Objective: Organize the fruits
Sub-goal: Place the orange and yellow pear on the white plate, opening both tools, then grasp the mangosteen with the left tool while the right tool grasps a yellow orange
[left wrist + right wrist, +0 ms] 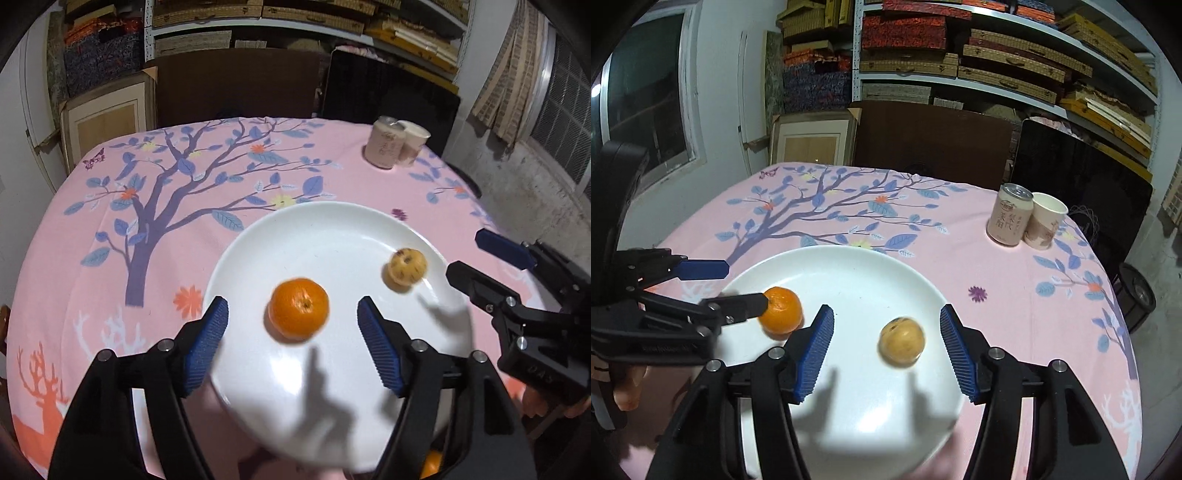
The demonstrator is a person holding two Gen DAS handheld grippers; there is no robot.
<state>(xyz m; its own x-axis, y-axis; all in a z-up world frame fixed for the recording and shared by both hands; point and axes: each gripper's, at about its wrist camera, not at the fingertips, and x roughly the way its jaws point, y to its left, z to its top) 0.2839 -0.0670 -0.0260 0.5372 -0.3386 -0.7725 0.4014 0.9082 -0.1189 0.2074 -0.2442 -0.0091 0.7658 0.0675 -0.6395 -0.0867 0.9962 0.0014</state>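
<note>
We saw a white plate (332, 229) sitting on the bench, which was covered by a pink cloth (110, 221) printed with a blue-leaved tree and orange deer. Two fruits lay on the plate, well apart from each other — an orange (299, 308) toward the left and a small yellowish-brown fruit (407, 270) toward the right. The left tongs (291, 345) were spread wide, their blue ribbed pads flanking the orange without touching it; in the right wrist view one black finger of these tongs overlapped the orange's (780, 312) left side, though we could not tell whether it touched. The right tongs (886, 354) were likewise held apart, with the yellowish fruit (902, 341) lying between the pads and clear of both. Both fruits looked slightly blurred. Dark shadows of the fingers fell across the near part of the plate (849, 266). At the far right corner of the bench stood a drink can (1010, 214) and a paper cup (1044, 220), just beside each other — well away from the plate. Behind the bench, shelves (997, 55) held stacked flat boxes.
</note>
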